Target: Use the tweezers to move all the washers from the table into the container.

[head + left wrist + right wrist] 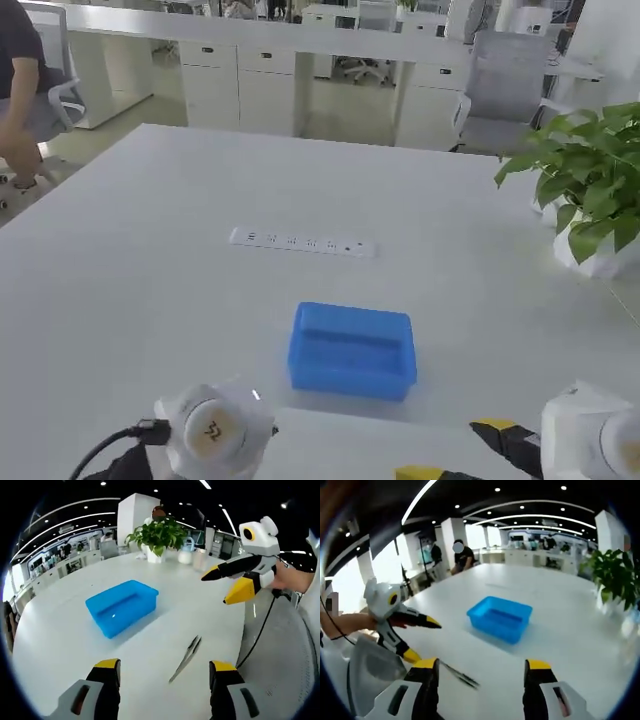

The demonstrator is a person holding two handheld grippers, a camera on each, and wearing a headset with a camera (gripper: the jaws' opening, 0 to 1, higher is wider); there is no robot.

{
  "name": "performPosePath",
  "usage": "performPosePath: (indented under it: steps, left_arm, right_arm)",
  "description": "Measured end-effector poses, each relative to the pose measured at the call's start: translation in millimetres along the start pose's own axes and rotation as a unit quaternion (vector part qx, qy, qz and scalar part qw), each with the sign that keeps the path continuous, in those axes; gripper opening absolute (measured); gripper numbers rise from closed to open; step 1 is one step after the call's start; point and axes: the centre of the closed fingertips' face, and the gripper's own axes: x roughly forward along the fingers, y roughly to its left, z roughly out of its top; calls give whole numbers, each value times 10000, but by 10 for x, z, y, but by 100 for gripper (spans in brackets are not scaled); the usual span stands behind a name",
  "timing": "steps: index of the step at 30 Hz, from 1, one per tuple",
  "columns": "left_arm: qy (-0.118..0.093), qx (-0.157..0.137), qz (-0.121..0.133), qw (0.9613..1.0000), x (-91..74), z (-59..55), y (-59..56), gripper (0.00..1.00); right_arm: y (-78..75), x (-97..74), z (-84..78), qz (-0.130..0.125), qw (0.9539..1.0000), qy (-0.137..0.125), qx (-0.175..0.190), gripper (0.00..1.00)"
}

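Left gripper view: both my grippers spread, holding nothing.
My left gripper (165, 666) hangs over the table (60, 645) with fingers wide apart; the tweezers (186, 657) lie flat between them, nearer the right-hand finger. The container (122, 607) sits farther ahead, beyond the left finger. My right gripper (482, 665) is parted too, with the tweezers just past its left finger.

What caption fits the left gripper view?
Open left gripper faces tweezers lying on the white table, blue container beyond.
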Motion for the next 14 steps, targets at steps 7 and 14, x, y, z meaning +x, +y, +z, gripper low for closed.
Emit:
performPosePath:
  steps: [7, 14]
  left_arm:
    - [-348, -264, 627, 9971, -421, 111, 99, 90]
    - [-707, -733, 1106, 9886, -783, 249, 153, 99]
  right_arm:
    - [-46, -137, 24, -201, 9995, -178, 159, 74]
    - [-24, -238, 107, -345, 9989, -323, -14, 85]
